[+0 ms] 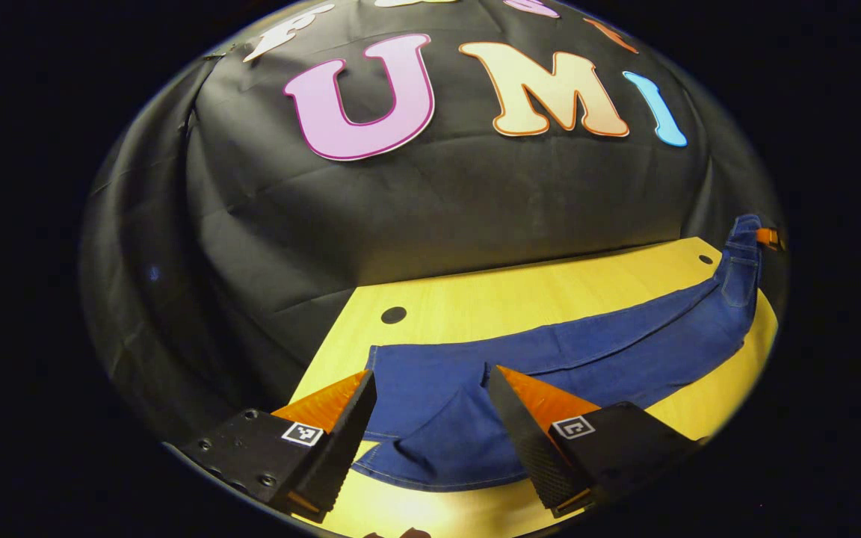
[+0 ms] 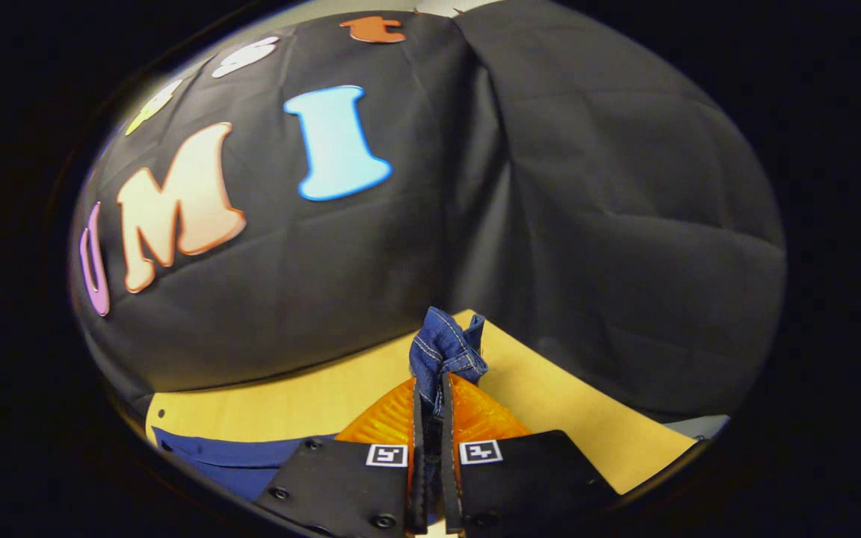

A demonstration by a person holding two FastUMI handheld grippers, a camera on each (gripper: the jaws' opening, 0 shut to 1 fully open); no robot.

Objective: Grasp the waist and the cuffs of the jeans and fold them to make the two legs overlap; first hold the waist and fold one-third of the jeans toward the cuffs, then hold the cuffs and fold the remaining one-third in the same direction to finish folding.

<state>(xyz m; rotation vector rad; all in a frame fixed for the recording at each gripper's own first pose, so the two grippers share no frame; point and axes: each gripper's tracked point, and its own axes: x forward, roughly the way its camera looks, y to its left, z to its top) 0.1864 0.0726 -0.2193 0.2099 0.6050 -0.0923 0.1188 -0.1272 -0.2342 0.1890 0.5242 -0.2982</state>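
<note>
The jeans lie stretched across the yellow worktop, running in the left gripper view from about 6 o'clock out to 3 o'clock. They look like a single narrow band of blue cloth there, so the legs appear to lie one over the other already, though I cannot be sure of the layers. Neither of the third-folds looks done: the garment is at full length, so both the waist fold and the cuff fold appear to be left.

The left claw stands wide open over the near end of the jeans at 6 o'clock, one finger on either side of the cloth and nothing between them. Whether the tips touch the fabric is not clear.

The right claw is closed tight on a bunched end of the jeans, which sticks up past its tips at the middle of the right gripper view. In the left gripper view that end is lifted off the worktop at 3 o'clock, and a pocket shows just below it, so this is likely the waist.

The denim is mid-blue, soft and limp, with pale stitching along the seams and a rumpled fold near the left claw. The worktop is smooth, pale wood-grain board with small dark round holes. Behind hangs creased black cloth.
</note>
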